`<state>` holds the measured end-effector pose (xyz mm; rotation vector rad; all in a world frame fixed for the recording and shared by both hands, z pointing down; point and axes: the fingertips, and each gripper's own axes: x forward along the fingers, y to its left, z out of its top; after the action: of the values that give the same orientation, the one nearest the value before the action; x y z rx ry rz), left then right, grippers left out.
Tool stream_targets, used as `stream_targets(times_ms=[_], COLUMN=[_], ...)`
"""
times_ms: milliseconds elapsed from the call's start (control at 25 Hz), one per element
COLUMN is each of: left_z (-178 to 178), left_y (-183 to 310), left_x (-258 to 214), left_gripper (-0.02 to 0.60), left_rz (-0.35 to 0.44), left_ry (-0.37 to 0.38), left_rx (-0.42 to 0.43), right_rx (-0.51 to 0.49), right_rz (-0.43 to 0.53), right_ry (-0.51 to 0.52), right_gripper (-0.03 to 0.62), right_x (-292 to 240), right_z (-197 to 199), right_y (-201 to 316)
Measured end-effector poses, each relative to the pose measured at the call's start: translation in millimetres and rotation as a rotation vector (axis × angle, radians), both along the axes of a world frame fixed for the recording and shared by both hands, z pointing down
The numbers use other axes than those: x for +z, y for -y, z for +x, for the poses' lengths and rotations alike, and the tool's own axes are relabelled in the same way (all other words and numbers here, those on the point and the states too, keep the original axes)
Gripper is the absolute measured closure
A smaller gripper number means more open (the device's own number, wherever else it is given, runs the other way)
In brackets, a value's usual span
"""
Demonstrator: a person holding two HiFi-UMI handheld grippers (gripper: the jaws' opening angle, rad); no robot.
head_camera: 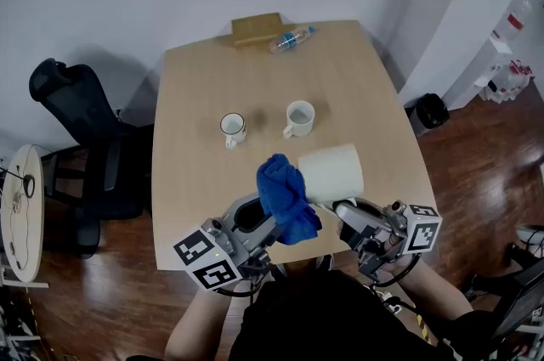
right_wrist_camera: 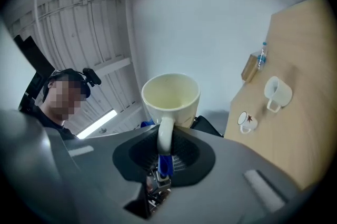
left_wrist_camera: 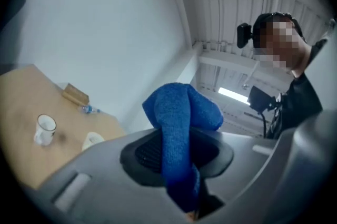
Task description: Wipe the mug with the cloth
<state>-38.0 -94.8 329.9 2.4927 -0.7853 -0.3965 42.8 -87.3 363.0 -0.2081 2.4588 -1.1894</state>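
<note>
Right gripper view: right tool (right_wrist_camera: 164, 162) clamps mug (right_wrist_camera: 169, 96) by handle (right_wrist_camera: 165, 136); left tool (left_wrist_camera: 181, 178) pinches cloth (left_wrist_camera: 181, 112). Hard wiping may twist mug loose.

Head view: looked steeply down from above person onto surface (head_camera: 357, 87); left gripper (head_camera: 270, 223) and right gripper (head_camera: 344, 211) sat close at bottom edge.
Left gripper view: sat behind own jaws, tilted up toward person; cloth (left_wrist_camera: 181, 128) between jaws filled centre, surface far beyond jaws at left.
Right gripper view: same upward tilt; held mug (right_wrist_camera: 171, 99) close ahead of jaws, surface beyond at right.
All three shared enamel cup (head_camera: 232, 126), spare mug (head_camera: 299, 118), bottle (head_camera: 291, 39), wooden block (head_camera: 257, 29).
</note>
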Motion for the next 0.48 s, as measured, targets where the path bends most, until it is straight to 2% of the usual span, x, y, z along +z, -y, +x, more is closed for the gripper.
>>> stream_targets(times_ms=[120, 200, 280, 360, 480], left_z=[-7, -18, -21, -14, 0], left_y=[9, 18, 18, 11, 2], left_x=[11, 7, -1, -6, 2], left_gripper=[0.468, 0.468, 0.468, 0.468, 0.468], left_rz=[-0.065, -0.075, -0.055, -0.034, -0.054], left_ry=[-0.066, -0.108, -0.120, -0.101, -0.083], left_rx=[-0.058, -0.089, -0.072, -0.028, 0.011], right_rx=[-0.032, -0.069, -0.075, -0.048, -0.027], right_rz=[0.056, 0.065, 0.048, 0.020, 0.012], right_ry=[-0.004, -0.024, -0.053, -0.068, -0.044], right_gripper=[0.556, 0.556, 0.556, 0.556, 0.556], right_x=[-12, -8, 3, 13, 9], right_z=[-4, -7, -4, 0, 0], right_y=[-11, -23, -25, -16, -8])
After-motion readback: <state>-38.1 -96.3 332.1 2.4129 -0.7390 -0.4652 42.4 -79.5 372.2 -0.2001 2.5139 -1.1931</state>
